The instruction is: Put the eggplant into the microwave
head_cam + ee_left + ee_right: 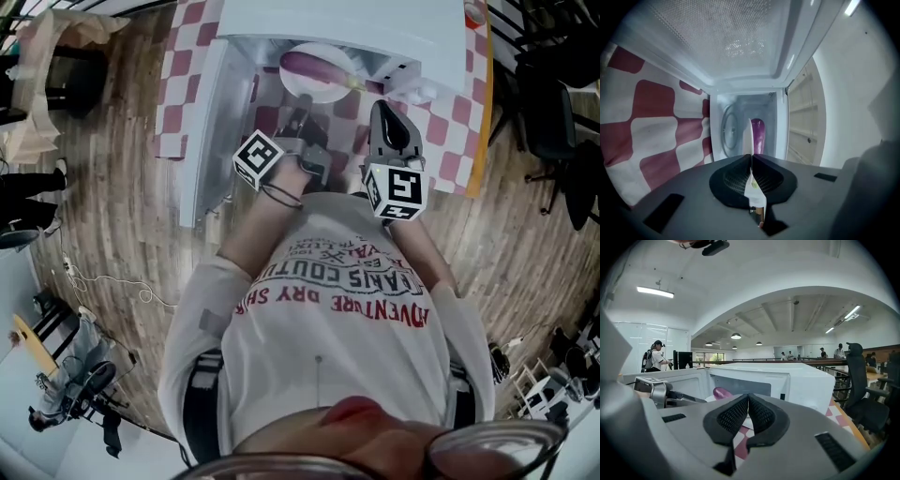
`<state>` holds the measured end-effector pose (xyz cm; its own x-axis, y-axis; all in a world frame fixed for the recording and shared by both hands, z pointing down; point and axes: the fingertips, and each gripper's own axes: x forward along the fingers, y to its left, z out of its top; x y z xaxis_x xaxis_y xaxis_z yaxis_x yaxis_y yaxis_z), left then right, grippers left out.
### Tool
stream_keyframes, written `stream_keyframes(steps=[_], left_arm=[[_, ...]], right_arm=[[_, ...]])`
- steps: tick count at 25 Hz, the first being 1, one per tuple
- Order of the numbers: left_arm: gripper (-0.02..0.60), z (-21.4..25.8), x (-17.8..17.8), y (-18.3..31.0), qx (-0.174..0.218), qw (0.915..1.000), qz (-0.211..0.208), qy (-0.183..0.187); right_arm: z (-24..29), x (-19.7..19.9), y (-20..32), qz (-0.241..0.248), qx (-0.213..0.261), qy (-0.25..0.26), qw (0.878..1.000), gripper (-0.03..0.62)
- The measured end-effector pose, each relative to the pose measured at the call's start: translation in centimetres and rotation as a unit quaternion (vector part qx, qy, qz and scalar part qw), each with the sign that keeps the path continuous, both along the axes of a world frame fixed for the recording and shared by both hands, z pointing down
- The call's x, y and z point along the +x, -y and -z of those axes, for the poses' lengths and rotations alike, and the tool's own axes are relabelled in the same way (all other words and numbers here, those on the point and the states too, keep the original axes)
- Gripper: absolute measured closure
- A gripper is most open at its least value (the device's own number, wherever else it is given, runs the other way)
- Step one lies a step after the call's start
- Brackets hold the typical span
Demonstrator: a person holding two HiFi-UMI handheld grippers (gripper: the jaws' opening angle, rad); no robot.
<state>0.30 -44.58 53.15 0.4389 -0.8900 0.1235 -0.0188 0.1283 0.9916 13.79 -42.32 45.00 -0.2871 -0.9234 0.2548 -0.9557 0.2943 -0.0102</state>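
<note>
We are mid-insertion. Our left tool is clenched on the rim of the white plate carrying the eggplant, at the mouth of the open microwave. Our right tool is clenched, empty. Next, we judge, we slide the plate deeper and release.

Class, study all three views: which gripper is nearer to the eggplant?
Left. The left gripper is shut on the rim of the white plate that carries the eggplant; the right gripper is shut and empty, off to the plate's right.
</note>
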Motion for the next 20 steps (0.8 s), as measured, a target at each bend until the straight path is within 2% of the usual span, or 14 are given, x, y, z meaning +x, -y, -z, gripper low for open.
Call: stream_keyframes(steps=[6,12,20], left_arm=[[0.549,-2.1,-0.8,2.5,-0.016,0.9999,-0.002,-0.003],[0.551,-3.8,-0.3,4.0,-0.023,0.9997,0.005,-0.007],[0.551,-6.0,-0.3,6.2,-0.037,0.9992,0.012,0.003]], right_arm=[[-1.6,-0.8,2.8,-0.003,-0.016,-0.012,1.000,0.568],[-3.0,-1.3,3.9,0.015,-0.030,-0.021,0.999,0.568],[-3.7,-1.9,5.6,0.035,-0.027,-0.039,0.998,0.568]])
